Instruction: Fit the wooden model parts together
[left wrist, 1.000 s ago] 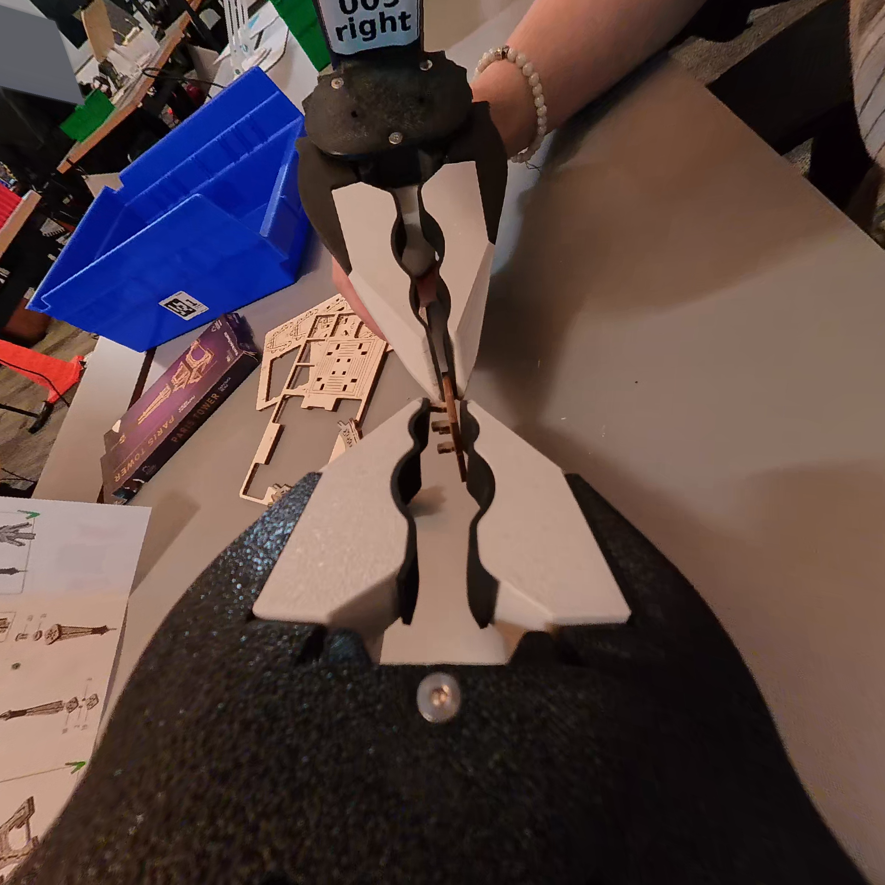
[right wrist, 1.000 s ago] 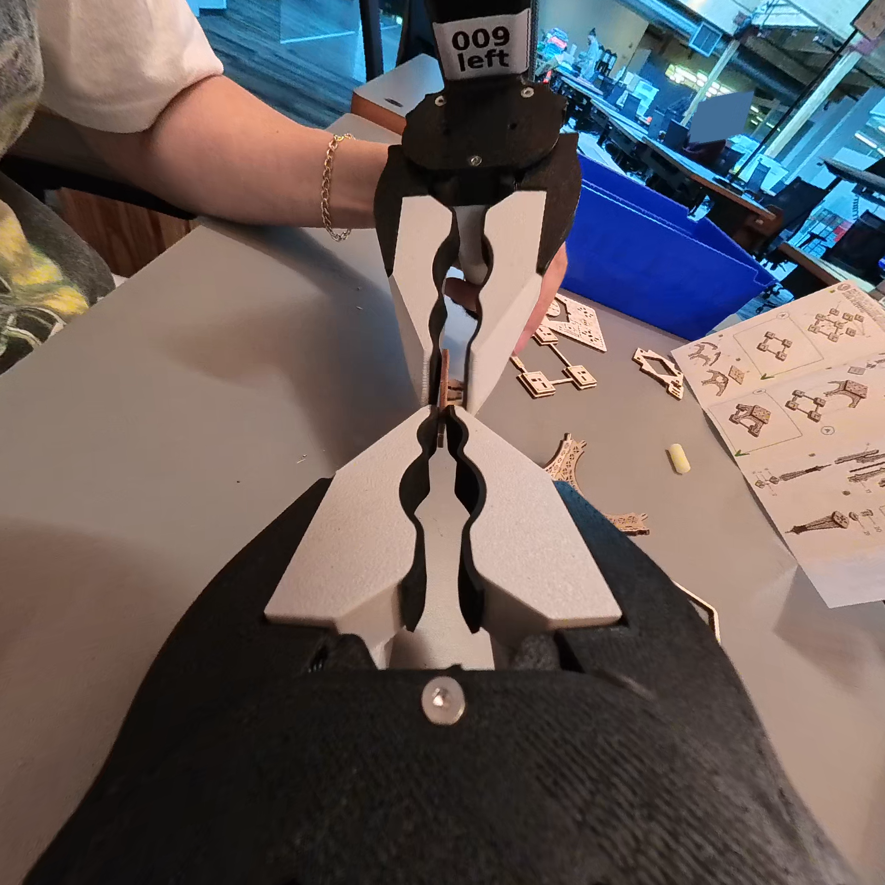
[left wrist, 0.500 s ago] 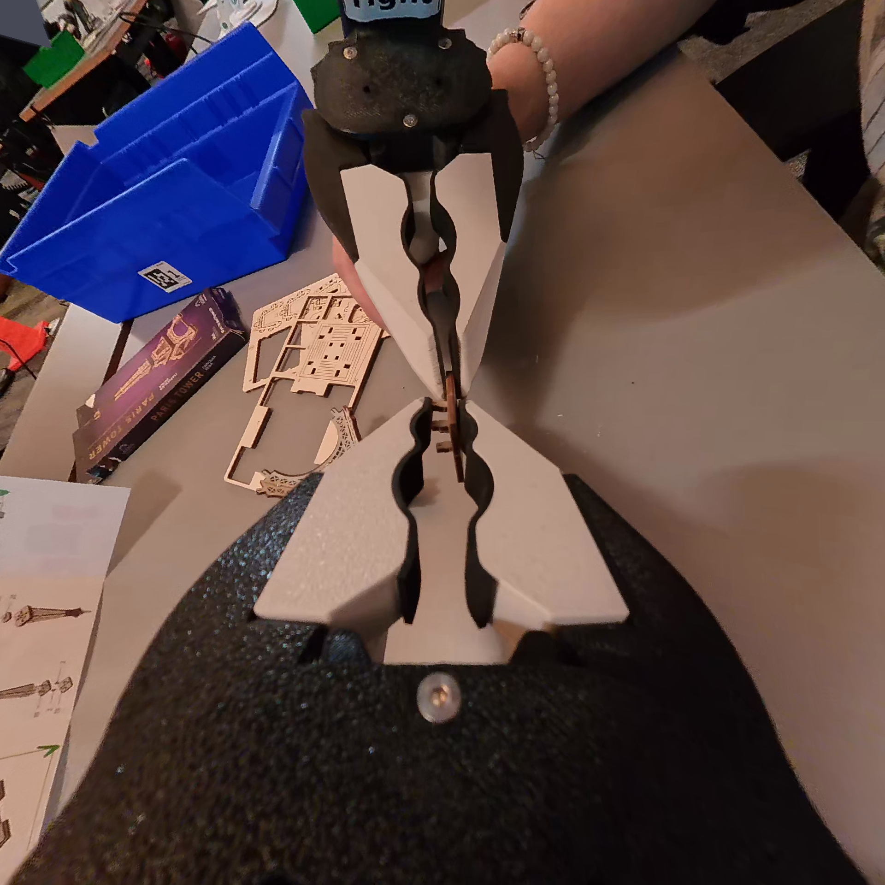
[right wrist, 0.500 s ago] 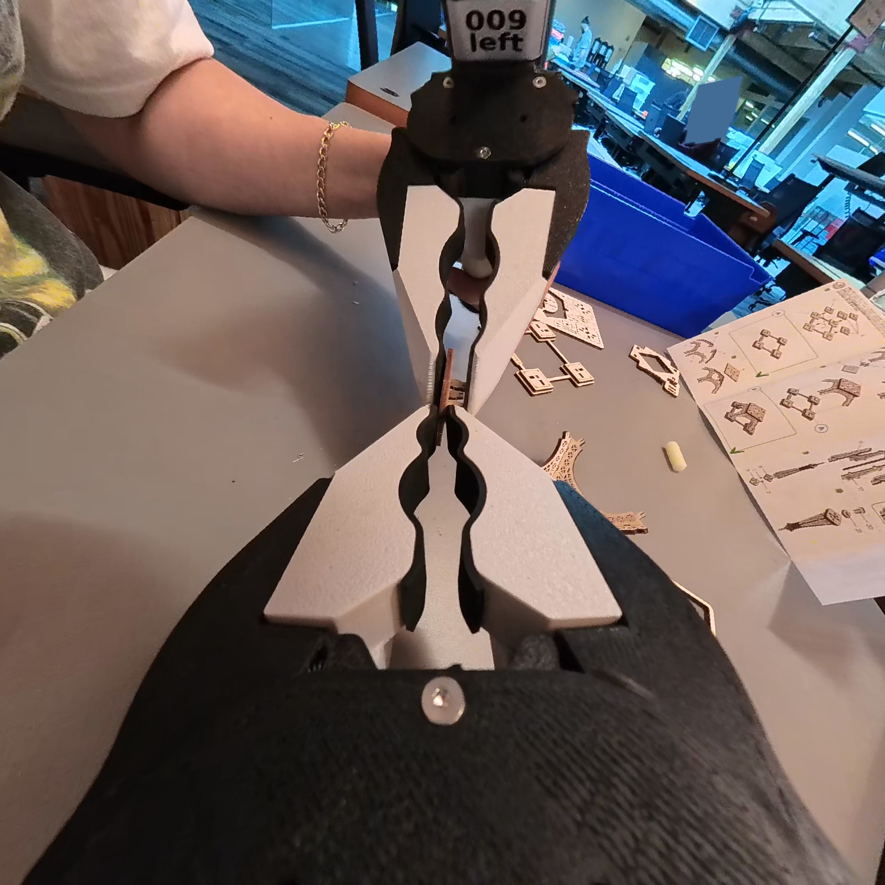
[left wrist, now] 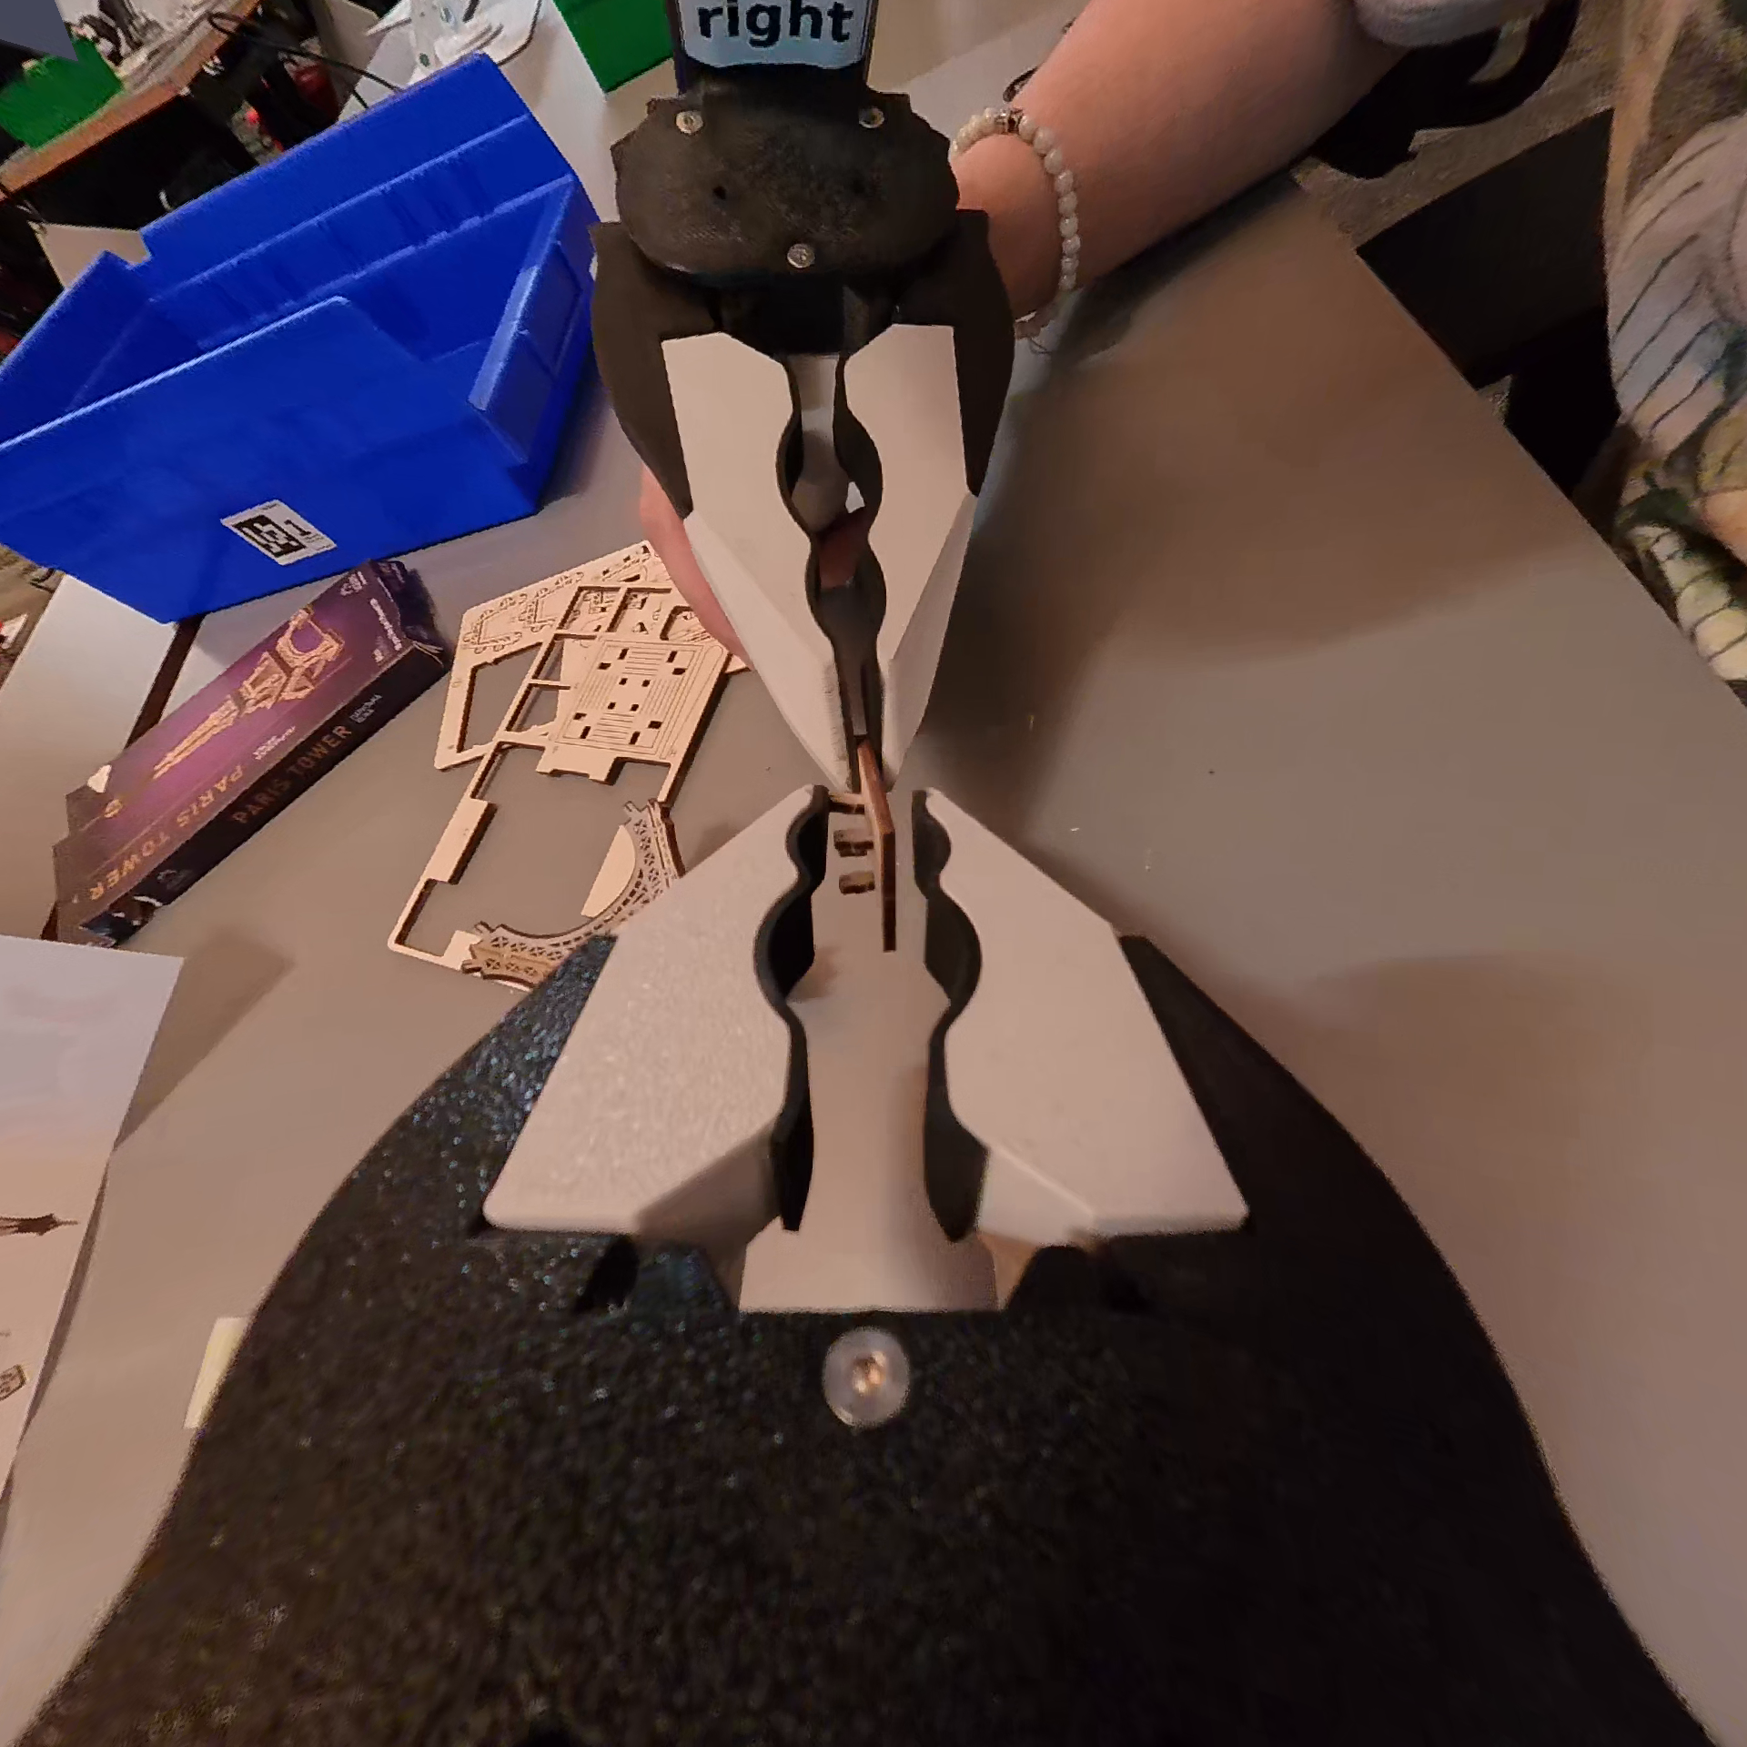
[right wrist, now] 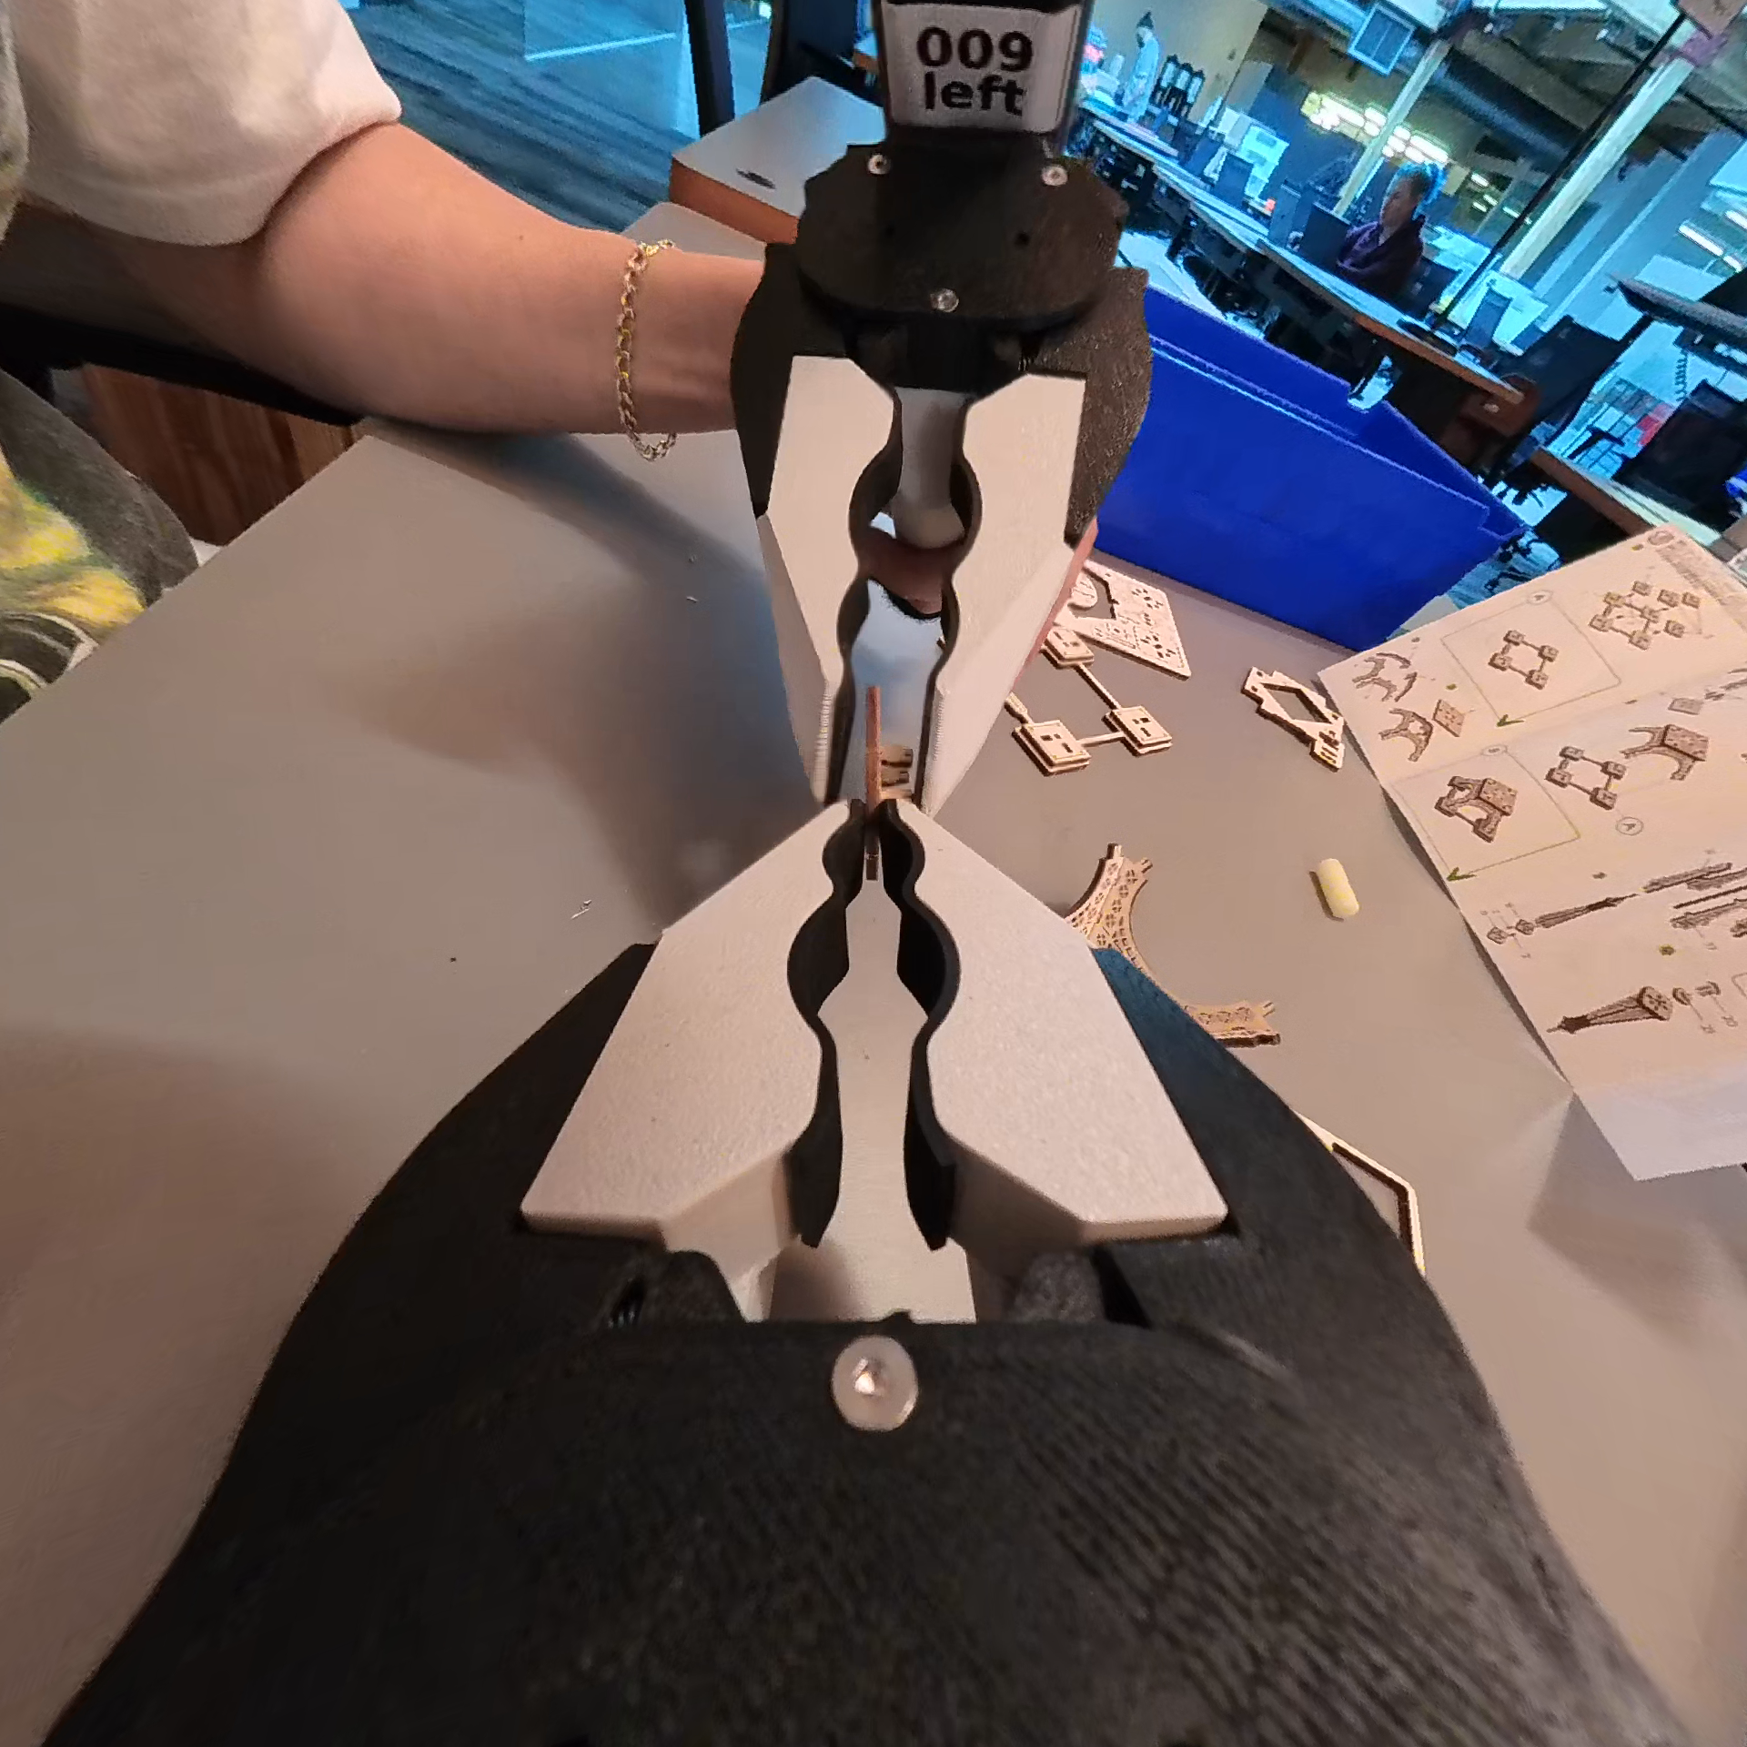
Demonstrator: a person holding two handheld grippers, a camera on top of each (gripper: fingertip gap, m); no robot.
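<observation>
Tip to tip above a grey table [left wrist: 1323, 756], the right gripper [left wrist: 862, 768] pinches a thin wooden part [left wrist: 877, 841] edge-on; the part reaches between the parted fingers of the left gripper [left wrist: 862, 813], near a cut-out wooden sheet [left wrist: 577, 737] and a blue bin [left wrist: 284, 378].

Grey table [right wrist: 378, 756], rows of desks [right wrist: 1371, 312] behind, bluish light.
</observation>
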